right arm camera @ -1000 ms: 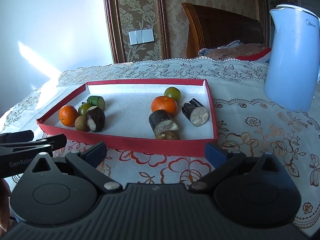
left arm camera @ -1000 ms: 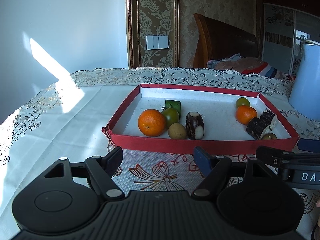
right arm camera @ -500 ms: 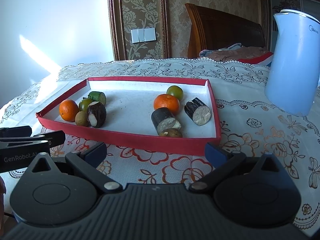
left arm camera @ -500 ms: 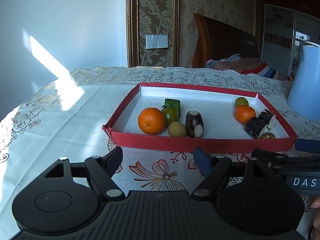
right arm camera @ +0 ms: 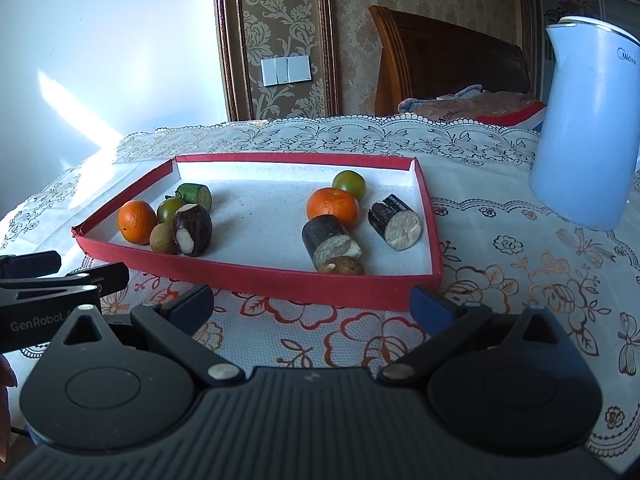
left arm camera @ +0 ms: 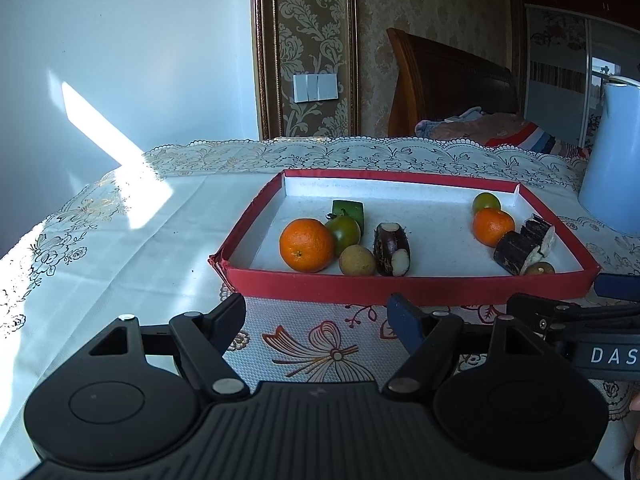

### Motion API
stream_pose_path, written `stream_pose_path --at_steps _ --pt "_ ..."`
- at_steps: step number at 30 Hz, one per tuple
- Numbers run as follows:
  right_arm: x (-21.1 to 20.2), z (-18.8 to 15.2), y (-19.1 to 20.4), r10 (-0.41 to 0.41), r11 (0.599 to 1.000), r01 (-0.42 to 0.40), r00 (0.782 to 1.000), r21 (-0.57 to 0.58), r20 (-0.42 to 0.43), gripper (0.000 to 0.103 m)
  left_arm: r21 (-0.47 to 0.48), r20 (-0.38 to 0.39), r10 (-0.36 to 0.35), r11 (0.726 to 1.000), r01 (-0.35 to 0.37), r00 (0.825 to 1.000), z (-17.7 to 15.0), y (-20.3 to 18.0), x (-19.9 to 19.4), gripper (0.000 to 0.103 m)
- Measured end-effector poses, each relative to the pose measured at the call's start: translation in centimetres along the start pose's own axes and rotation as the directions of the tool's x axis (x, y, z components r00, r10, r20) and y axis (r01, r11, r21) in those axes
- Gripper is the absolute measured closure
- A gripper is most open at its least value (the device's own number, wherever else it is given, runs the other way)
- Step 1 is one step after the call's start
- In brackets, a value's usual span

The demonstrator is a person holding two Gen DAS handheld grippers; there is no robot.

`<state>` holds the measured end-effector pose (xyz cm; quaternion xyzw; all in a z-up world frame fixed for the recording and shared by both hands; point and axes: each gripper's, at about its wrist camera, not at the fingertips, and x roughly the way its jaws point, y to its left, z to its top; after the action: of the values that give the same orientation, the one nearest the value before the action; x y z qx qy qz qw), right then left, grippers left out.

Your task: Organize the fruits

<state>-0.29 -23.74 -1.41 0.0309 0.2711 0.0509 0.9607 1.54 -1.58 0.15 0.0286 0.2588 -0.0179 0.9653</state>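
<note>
With both the left gripper (left arm camera: 318, 314) and right gripper (right arm camera: 312, 302) empty, fingers apart, before the red tray (right arm camera: 256, 278), its fruit clusters at 10 and 2 o'clock sit packed, so a careless pinch could roll an orange (right arm camera: 137, 222).

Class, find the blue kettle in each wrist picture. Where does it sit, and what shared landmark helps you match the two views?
Left wrist view: blue kettle at the far right edge, partly cut off.
Right wrist view: blue kettle upright at upper right, whole body showing.
Shared landmark: the red tray, left of the kettle in both.
</note>
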Motion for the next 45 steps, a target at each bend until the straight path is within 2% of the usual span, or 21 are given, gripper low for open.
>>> stream_pose_path --at_steps 16,32,45 --pt "0.05 -0.07 0.24 0.004 1.000 -0.004 1.000 -0.016 -0.008 0.000 0.003 -0.007 0.007 1.000 -0.007 1.000 -0.09 0.12 -0.05 0.025" --pt "0.07 -0.07 0.35 0.004 1.000 -0.004 1.000 -0.021 -0.008 0.000 0.034 0.027 0.003 0.999 -0.004 1.000 -0.05 -0.23 -0.69 0.025" --pt "0.02 -0.12 0.45 0.005 1.000 -0.006 1.000 -0.025 -0.010 0.000 0.013 0.026 -0.006 1.000 0.006 1.000 0.12 0.26 -0.72 0.025"
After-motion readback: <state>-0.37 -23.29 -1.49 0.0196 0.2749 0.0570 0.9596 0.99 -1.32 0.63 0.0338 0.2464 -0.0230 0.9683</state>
